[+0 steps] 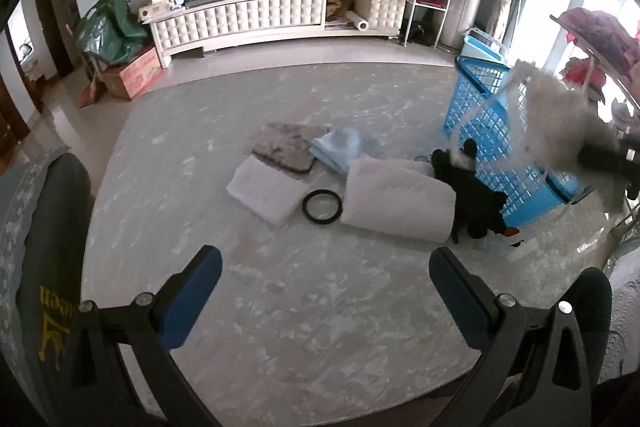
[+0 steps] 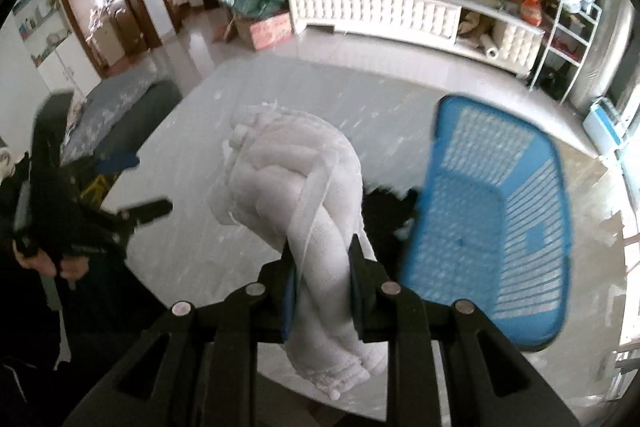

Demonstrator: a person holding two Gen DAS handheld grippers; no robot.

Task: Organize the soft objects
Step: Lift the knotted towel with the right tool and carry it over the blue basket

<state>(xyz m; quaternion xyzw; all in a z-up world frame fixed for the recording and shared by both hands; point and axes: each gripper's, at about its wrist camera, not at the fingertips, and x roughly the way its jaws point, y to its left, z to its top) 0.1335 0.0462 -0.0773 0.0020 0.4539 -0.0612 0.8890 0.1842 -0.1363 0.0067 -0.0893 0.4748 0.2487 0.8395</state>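
One item in transit: blue basket (image 2: 496,227) sits at the table's (image 1: 280,307) right edge, white knitted cloth (image 2: 304,187) pinched in right gripper (image 2: 322,291) just left of it. Next: carry over rim, release. Left gripper (image 1: 324,291) spread, empty.

On the surface (image 1: 280,307) we count one blue basket (image 1: 492,131), one black ring (image 1: 322,206), one black plush toy (image 1: 472,199) and four folded cloths: white (image 1: 266,191), grey patterned (image 1: 284,147), pale blue (image 1: 340,147) and thick white (image 1: 400,203). We see one more white knitted cloth (image 2: 296,187) off the surface, in one of two hand-held grippers.
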